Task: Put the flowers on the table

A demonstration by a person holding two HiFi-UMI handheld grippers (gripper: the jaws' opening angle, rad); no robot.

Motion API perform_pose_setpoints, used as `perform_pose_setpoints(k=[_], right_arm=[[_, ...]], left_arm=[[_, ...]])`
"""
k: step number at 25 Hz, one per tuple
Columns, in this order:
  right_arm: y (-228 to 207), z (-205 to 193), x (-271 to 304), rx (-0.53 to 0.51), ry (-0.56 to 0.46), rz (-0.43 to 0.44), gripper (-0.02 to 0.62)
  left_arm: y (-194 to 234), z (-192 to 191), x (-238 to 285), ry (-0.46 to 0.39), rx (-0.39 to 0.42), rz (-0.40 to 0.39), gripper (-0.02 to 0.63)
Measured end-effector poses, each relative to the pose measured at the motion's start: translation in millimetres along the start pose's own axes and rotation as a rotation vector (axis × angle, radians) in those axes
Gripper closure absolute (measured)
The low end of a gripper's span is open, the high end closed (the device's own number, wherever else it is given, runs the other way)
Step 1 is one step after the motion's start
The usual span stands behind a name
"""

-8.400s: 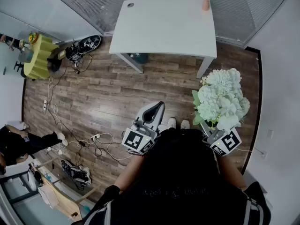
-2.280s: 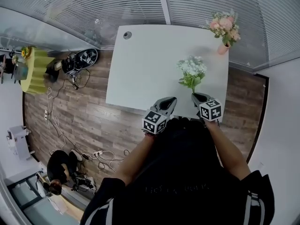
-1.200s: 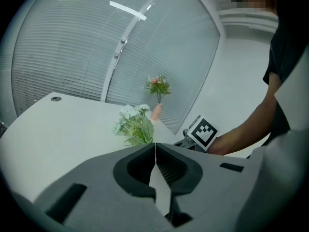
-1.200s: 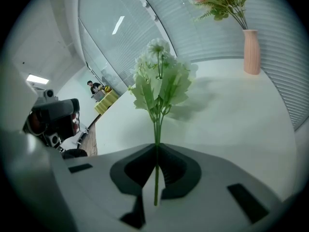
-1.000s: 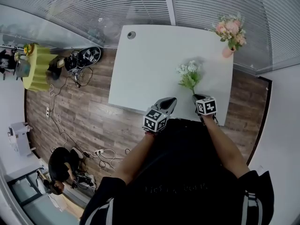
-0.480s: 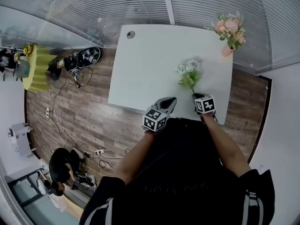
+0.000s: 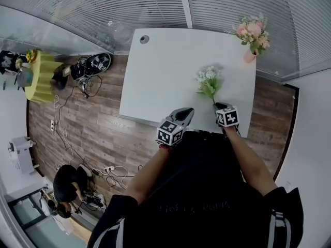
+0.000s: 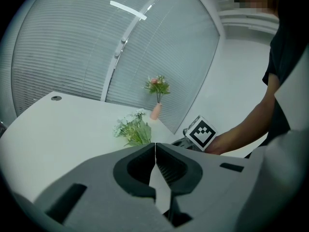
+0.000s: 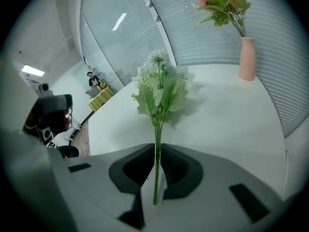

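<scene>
A bunch of white flowers (image 7: 208, 81) with green leaves lies low over the right part of the white table (image 7: 165, 71). My right gripper (image 7: 220, 106) is shut on its thin green stem (image 9: 157, 146) at the table's near edge. In the right gripper view the flowers (image 9: 161, 86) lean forward with their shadow close behind on the table (image 9: 231, 115); I cannot tell whether the heads touch it. My left gripper (image 7: 185, 112) hovers at the near edge, shut and empty (image 8: 155, 146). From it I see the flowers (image 8: 133, 129) and the right gripper's marker cube (image 8: 200, 133).
A pink vase (image 7: 251, 56) with pink flowers (image 7: 252, 31) stands at the table's far right corner, also the vase (image 9: 247, 57). A cable hole (image 7: 144, 39) sits at the far left corner. Window blinds run behind. Cables (image 7: 77, 133) and a seated person (image 7: 64, 182) are on the floor to the left.
I have walked from the floor up to the table with the flowers. Over the last seconds the bunch sank toward the tabletop; in the last half second almost nothing moved.
</scene>
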State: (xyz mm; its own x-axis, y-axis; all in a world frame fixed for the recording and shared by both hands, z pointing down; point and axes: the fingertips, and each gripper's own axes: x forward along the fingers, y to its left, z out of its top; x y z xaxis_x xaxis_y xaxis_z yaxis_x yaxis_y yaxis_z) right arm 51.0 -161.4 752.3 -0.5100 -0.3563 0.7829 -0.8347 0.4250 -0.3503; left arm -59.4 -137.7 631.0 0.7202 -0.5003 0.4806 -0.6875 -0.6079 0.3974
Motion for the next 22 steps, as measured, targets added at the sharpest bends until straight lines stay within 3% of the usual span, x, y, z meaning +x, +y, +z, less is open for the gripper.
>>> perform_pose_setpoints(k=[4,22], right_arm=[[1,4,-9,-0.011,-0.015,-0.011,0.558],[43,40,-64,-0.090,-0.288,0.096,0.563]], left_arm=[[-4,4,0,-0.019,0.008,-0.011,0.586],[-16,7,-14,-0.078,-0.006,-0.020,0.586]])
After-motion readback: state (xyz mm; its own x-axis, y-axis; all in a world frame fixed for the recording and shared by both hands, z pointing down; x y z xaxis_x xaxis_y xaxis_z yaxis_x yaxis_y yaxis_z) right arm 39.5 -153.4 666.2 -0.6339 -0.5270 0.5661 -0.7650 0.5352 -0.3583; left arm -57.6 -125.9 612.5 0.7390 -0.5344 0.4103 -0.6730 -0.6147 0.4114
